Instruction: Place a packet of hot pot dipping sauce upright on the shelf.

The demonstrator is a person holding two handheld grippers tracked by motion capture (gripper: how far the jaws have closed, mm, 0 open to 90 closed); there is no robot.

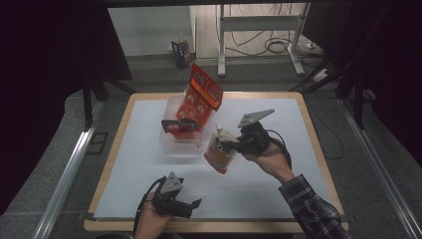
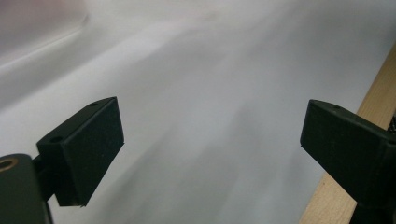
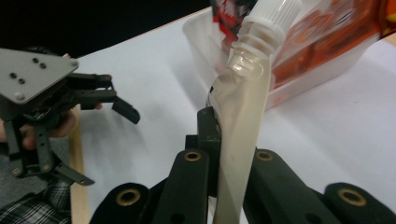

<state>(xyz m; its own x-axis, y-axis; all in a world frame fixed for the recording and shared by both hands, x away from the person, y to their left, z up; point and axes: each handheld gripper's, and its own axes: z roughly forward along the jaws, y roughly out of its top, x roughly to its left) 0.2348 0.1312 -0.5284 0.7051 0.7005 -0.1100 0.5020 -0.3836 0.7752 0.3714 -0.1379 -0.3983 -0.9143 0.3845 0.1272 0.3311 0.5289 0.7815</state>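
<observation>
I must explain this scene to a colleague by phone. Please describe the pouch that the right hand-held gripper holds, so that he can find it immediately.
Start at the clear plastic bin on the white table, which holds a tall red-orange snack bag. Just to the right of the bin, the right hand-held gripper is shut on the spouted pouch. Unlike the red bag, it is small, pale cream, and has a white screw cap.

You see the high view dim and soft, its edges black, the white table (image 1: 149,164) lit evenly from above. Your left gripper view smears the table (image 2: 210,93) into blur. Your right gripper view blurs the near pouch (image 3: 243,116).
</observation>
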